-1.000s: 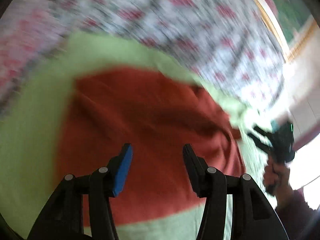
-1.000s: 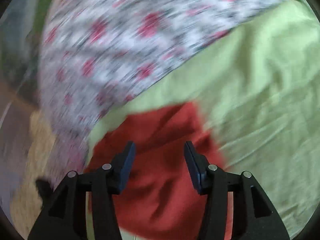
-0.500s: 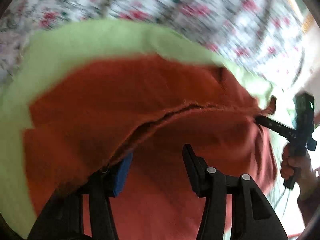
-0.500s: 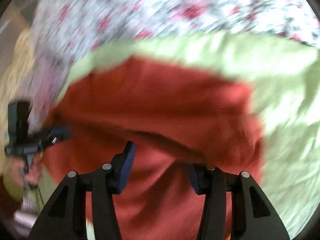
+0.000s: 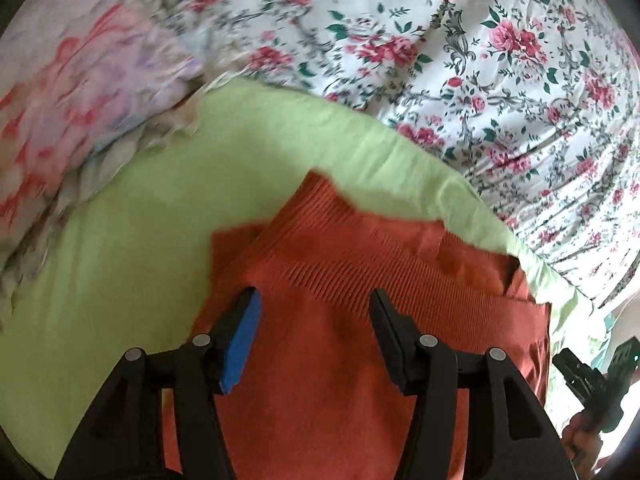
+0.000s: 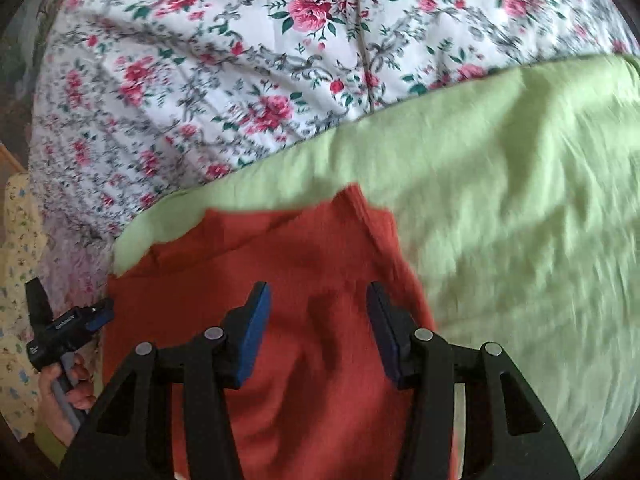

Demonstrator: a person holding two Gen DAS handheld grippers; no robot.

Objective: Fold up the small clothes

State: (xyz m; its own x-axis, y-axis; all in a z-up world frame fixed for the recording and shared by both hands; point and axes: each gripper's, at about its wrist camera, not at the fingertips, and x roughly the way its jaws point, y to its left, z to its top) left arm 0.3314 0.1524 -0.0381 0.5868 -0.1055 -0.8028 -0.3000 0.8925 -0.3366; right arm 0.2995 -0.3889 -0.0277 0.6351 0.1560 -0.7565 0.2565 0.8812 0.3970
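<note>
Item: red knit garment (image 5: 360,360), folded, lying on a green cloth (image 5: 140,260) spread over a floral bed sheet (image 5: 500,80). Soft, light, limp; ribbed band looks stretchy. Best gripped at corners or hem edges. Left gripper (image 5: 314,320) and right gripper (image 6: 318,312): fingers spread, left just widened, holding nothing.

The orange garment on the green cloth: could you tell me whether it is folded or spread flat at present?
Folded. The orange garment has a ribbed layer doubled over a second layer on the green cloth; how many folds, cannot tell.
</note>
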